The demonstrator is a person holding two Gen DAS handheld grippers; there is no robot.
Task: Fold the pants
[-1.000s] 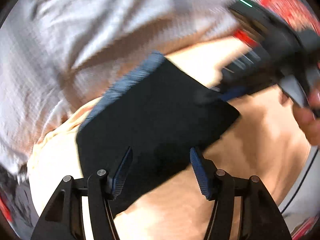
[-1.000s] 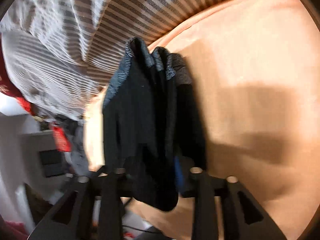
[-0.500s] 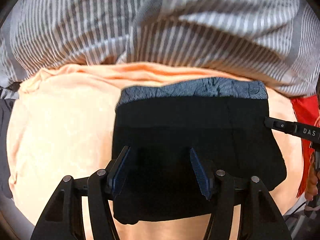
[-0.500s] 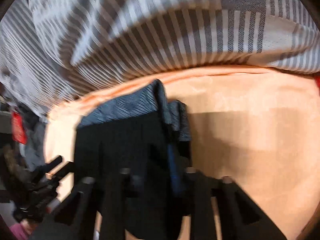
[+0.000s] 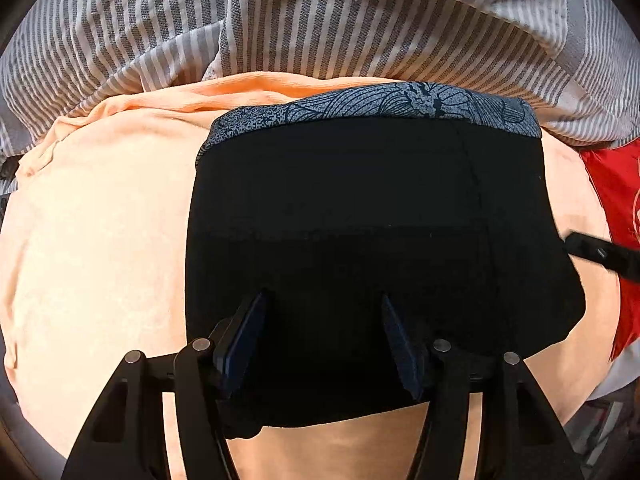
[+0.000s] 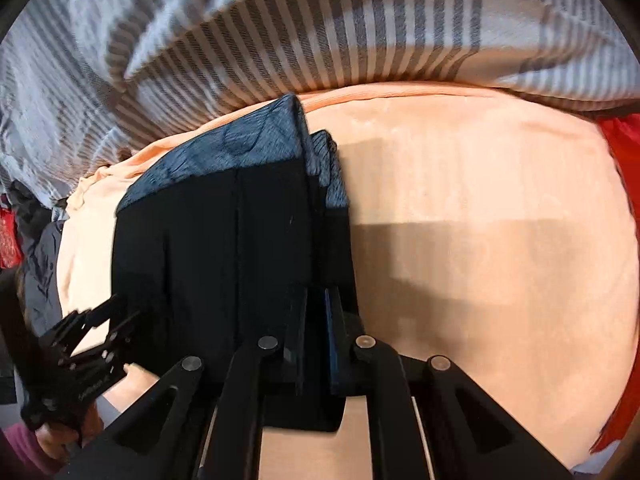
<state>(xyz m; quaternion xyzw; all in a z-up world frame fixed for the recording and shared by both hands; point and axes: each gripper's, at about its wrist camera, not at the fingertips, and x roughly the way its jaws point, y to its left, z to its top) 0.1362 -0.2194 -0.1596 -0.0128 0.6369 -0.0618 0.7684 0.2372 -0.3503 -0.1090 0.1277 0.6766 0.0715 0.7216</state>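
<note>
A grey-and-white striped blanket point(image 5: 360, 28) bunches across the far side of the bed, and in front of it spreads a peach sheet point(image 5: 96, 240) that carries everything else. No containers are in sight; a red cloth point(image 5: 612, 184) pokes in at the right edge.

The pants point(image 5: 360, 232) lie on the sheet as a compact black rectangle, already folded over, with the blue-grey patterned waistband point(image 5: 380, 108) running along the far edge, just short of the blanket. They look light and limp, thin knit cloth that will sag and slide off itself unless held through all layers; the stacked edge is probably the best place to take hold, since the waistband gives a firmer, thicker bite.

The left hand-held gripper point(image 5: 324, 340) hovers over the near edge of the pants with its jaws spread wide, pinching nothing. The right hand-held gripper point(image 6: 312, 344) has its jaws pressed nearly together on the right-hand edge of the pants, where several layers stand up slightly off the sheet between its blue pads point(image 6: 332, 340).
</note>
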